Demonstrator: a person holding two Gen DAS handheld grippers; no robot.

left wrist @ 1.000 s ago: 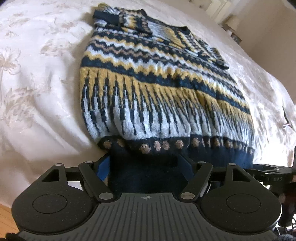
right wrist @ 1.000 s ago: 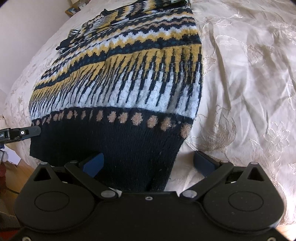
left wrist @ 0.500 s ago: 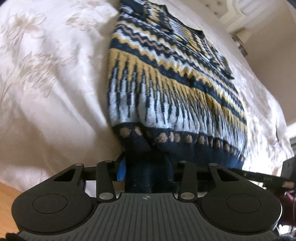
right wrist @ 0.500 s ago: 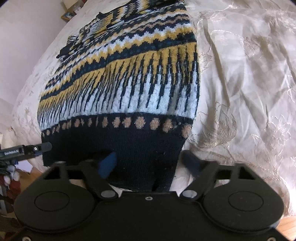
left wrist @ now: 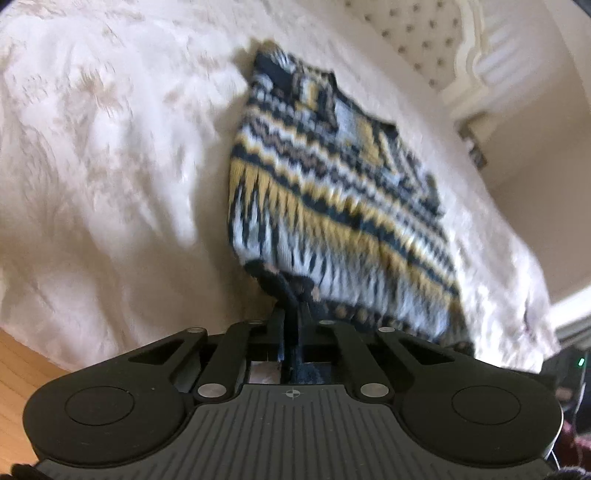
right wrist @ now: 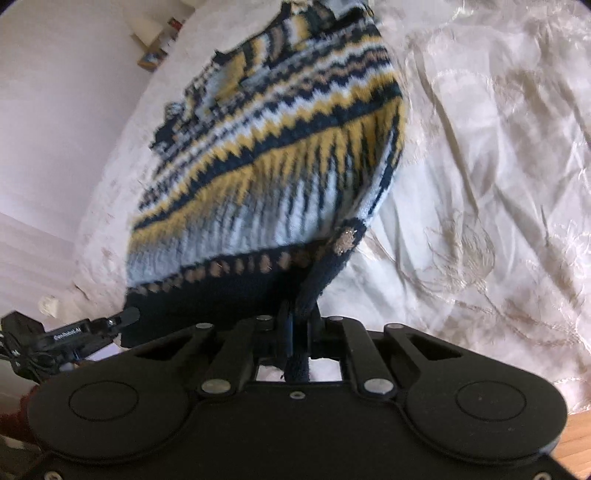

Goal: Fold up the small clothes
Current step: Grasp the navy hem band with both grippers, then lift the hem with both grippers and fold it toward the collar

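A small knitted sweater with navy, yellow, white and tan bands lies on a cream bedspread. Its navy hem is raised off the bed at both corners. My left gripper is shut on the hem's left corner. My right gripper is shut on the hem's right corner, where the sweater bunches into a ridge between the jaws. The left gripper also shows at the lower left of the right wrist view. The sweater's neck end still rests on the bed. Both views are motion blurred.
The embroidered bedspread spreads wide to the right. A tufted headboard and a pale wall stand beyond the sweater. Wooden floor shows below the bed's near edge.
Both grippers closed from open onto the navy hem and lifted it. The hem has come off the bed and the sweater's lower half now rises toward the cameras.
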